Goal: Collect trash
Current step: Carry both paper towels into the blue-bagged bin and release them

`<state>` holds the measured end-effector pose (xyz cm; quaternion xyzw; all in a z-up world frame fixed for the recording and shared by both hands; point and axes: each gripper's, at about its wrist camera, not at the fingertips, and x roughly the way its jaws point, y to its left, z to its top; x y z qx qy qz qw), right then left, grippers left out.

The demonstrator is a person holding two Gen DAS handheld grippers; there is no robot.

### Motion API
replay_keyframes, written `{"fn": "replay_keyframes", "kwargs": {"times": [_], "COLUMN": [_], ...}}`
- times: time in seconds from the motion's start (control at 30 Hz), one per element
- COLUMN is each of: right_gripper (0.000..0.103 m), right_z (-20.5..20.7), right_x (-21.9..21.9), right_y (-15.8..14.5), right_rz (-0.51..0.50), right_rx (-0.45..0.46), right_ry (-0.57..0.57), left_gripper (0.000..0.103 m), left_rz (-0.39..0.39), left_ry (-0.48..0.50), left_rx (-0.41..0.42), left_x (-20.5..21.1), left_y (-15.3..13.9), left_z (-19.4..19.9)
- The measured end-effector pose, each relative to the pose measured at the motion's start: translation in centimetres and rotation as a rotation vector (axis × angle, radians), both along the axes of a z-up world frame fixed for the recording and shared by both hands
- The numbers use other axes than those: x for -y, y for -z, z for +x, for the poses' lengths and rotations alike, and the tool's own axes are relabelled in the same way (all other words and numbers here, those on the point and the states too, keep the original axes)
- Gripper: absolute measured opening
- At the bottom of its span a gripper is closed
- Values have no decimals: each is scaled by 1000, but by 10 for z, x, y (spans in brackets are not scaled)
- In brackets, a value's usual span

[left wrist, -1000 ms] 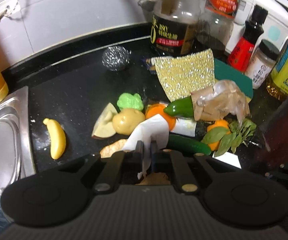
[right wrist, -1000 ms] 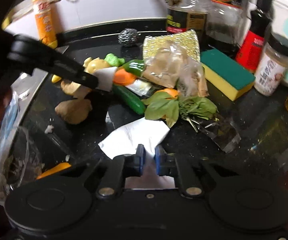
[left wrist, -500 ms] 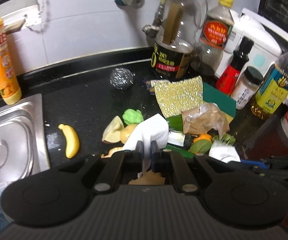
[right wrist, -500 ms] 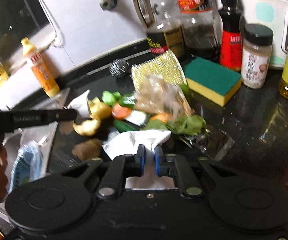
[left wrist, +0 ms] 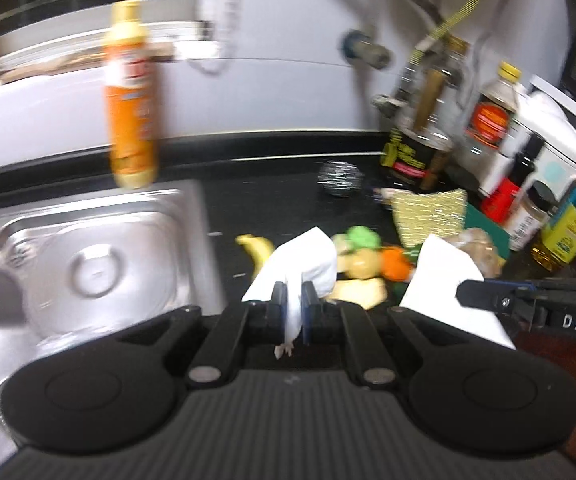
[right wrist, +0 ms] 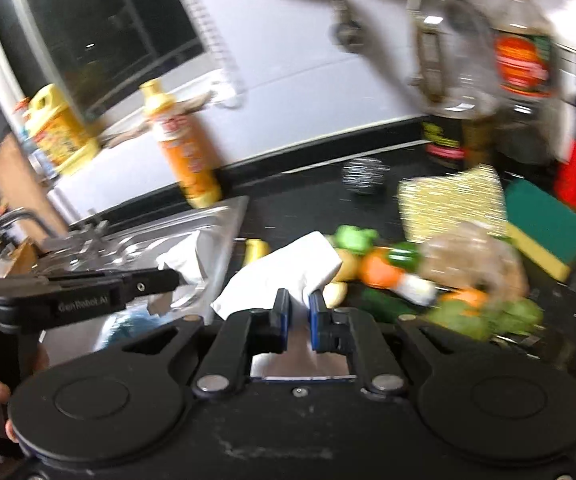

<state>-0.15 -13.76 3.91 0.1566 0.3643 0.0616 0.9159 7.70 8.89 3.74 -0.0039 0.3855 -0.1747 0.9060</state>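
Both tongs had risen off the desk [left wrist: 288, 200], each carrying paper.
Left tongs [left wrist: 294, 307] clamped one tissue [left wrist: 308, 258], right tongs [right wrist: 298, 316] another tissue [right wrist: 288, 268]; carrying step, likely needing a bin toward nine o'clock, past the sink [left wrist: 87, 264].

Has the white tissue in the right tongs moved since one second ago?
Yes. The white tissue, which lay on the black counter, now hangs lifted in the shut right tongs.

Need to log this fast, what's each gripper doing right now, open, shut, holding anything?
Left gripper: shut on a white tissue.
Right gripper: shut on a white paper napkin.
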Motion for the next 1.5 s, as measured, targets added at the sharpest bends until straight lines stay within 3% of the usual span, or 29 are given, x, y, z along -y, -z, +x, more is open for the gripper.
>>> {"fn": "replay_keyframes", "kwargs": {"times": [0.27, 0.6, 0.87, 1.13, 1.23, 1.3, 1.4, 1.5], "right_gripper": [10, 10, 10, 10, 15, 38, 64, 81], "right_z": [23, 48, 62, 70, 74, 76, 76, 74], "right_x": [-76, -165, -215, -239, -244, -247, -248, -250], "right_y": [0, 16, 38, 55, 59, 62, 60, 55], "right_rz": [43, 43, -22, -76, -85, -77, -68, -63], "right_rx": [1, -85, -168, -229, -243, -254, -249, -232], "right_ry": [-166, -325, -378, -413, -423, -426, -430, -435], "left_gripper": [7, 7, 8, 8, 10, 20, 64, 78], "left_rz": [25, 40, 46, 59, 60, 73, 106, 117], "left_ry": [-151, -266, -257, -240, -243, -244, -247, -247], "left_rx": [-3, -63, -143, -213, -229, -225, -192, -151], "left_x": [-77, -145, -154, -150, -151, -151, -147, -146], "left_y": [2, 24, 59, 87, 92, 93, 88, 81], "left_z": [-23, -47, -58, -61, -62, -65, -69, -72]}}
